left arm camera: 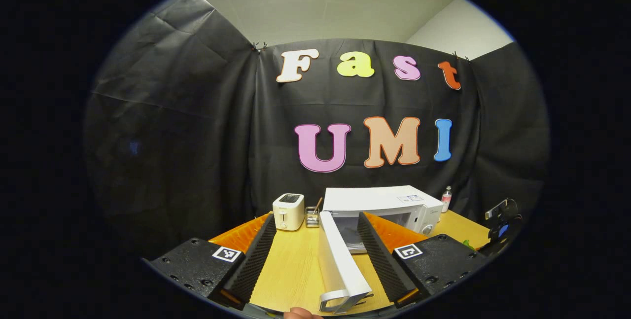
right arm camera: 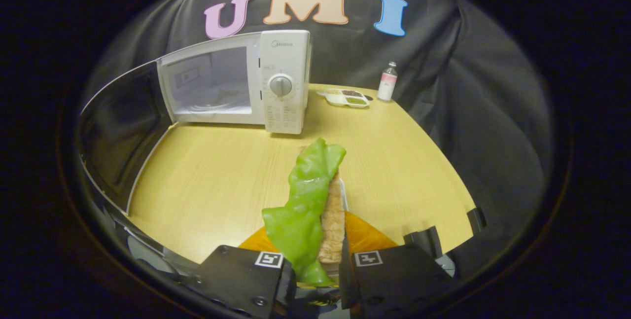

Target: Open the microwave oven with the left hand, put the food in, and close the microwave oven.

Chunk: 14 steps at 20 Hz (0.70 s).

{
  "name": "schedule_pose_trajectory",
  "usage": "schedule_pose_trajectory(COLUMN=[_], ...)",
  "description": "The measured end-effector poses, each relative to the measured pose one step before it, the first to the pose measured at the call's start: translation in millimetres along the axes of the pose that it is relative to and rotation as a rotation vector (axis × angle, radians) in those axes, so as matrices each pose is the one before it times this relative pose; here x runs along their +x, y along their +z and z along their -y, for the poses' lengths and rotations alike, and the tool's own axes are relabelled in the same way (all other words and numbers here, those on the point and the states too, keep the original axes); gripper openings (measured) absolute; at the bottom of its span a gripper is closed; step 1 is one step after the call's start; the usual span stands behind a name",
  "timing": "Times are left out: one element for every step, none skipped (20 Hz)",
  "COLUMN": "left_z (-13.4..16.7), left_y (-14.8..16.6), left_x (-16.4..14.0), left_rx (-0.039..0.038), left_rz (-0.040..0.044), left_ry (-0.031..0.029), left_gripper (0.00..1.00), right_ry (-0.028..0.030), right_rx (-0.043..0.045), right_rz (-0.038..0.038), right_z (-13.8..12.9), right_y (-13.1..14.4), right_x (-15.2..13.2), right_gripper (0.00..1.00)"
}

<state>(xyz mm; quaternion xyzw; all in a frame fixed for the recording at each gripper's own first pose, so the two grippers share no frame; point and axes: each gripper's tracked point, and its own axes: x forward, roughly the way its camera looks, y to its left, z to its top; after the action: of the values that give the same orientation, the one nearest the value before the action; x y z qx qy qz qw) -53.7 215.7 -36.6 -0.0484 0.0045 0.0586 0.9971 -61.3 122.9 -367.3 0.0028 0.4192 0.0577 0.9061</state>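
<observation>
1. The microwave [right arm camera: 236,82] stands at 11 o'clock in the right gripper view, its door [left arm camera: 340,255] swung wide open and the cavity bare.
2. The left gripper [left arm camera: 315,255] has its fingers spread apart, the door's edge between them, probably untouched.
3. The right gripper [right arm camera: 315,269] has its fingers clamped on the food [right arm camera: 315,200], a sandwich with a green leaf, held above the wooden surface [right arm camera: 222,176].
4. A toaster [left arm camera: 288,211] sits at 9 o'clock of the microwave in the left gripper view.
5. A small bottle [right arm camera: 387,81] stands at 3 o'clock of the microwave.

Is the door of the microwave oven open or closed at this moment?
Open. In the right gripper view the microwave oven shows its bare cavity, and its door is swung wide to the left. The left gripper view shows the door edge-on.
</observation>
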Motion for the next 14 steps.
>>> schedule_pose_trajectory(left_z=[0.98, 0.84, 1.08, 1.01, 0.33, 1.00, -0.39, -0.71, -1.09, -1.85, -1.09, -0.41, -1.39, -2.80], left_y=[1.20, 0.03, -0.68, -2.61, -2.00, -4.39, -3.30, -3.46, -1.74, -1.32, 0.20, -1.99, -2.07, 1.49], left_x=[-0.83, -1.34, 0.37, -0.78, -1.87, -1.74, -1.01, -1.01, -0.84, -0.69, -0.81, -0.46, -1.50, -0.16], left_rx=[0.00212, 0.00124, 0.00085, -0.00108, -0.00473, -0.00753, -0.00799, -0.00761, -0.00587, -0.00321, 0.00006, 0.00560, 0.01063, 0.00918], left_rz=[0.00202, 0.00127, -0.00201, -0.00376, -0.00600, -0.00866, -0.00902, -0.00881, -0.00620, -0.00122, -0.00041, -0.00333, -0.00544, 0.00271], left_ry=[-0.00359, -0.00392, -0.00458, -0.00497, -0.00720, -0.00508, -0.00066, -0.00014, 0.00154, 0.00155, 0.00074, -0.00079, 0.00115, 0.00200], left_gripper=[0.97, 0.97, 0.97, 0.97, 0.97, 0.97, 0.97, 0.97, 0.97, 1.00, 0.97, 0.97, 0.97, 0.97], right_ry=[0.00616, 0.00420, 0.00267, -0.00115, -0.00423, -0.00338, -0.00047, -0.00027, 0.00124, 0.00447, 0.00518, 0.00828, 0.01232, 0.01555], right_rx=[-0.01499, -0.01455, -0.00666, -0.00084, 0.00000, 0.00080, 0.00149, 0.00099, 0.00142, 0.00248, 0.00202, 0.00383, 0.00830, 0.01120], right_rz=[-0.00187, -0.00018, 0.00256, 0.00870, 0.01095, 0.01412, 0.01451, 0.01215, 0.01279, 0.01173, 0.01064, 0.01176, 0.00996, 0.01060], right_z=[-1.39, -0.73, 0.40, 1.21, 1.69, 1.33, 0.84, 0.40, -0.40, -2.02, -3.31, -4.77, -6.74, -8.59], right_y=[-0.34, 0.63, 1.87, 4.07, 4.90, 6.19, 6.72, 6.85, 5.89, 7.53, 6.17, 7.10, 6.17, 6.25], right_x=[-0.54, -1.33, -1.62, -2.44, -2.01, -2.82, -2.59, -2.53, -2.35, -2.46, -1.96, -1.26, -0.15, -0.70], right_gripper=[0.38, 0.37, 0.32, 0.33, 0.33, 0.32, 0.32, 0.32, 0.32, 0.32, 0.32, 0.33, 0.33, 0.37])
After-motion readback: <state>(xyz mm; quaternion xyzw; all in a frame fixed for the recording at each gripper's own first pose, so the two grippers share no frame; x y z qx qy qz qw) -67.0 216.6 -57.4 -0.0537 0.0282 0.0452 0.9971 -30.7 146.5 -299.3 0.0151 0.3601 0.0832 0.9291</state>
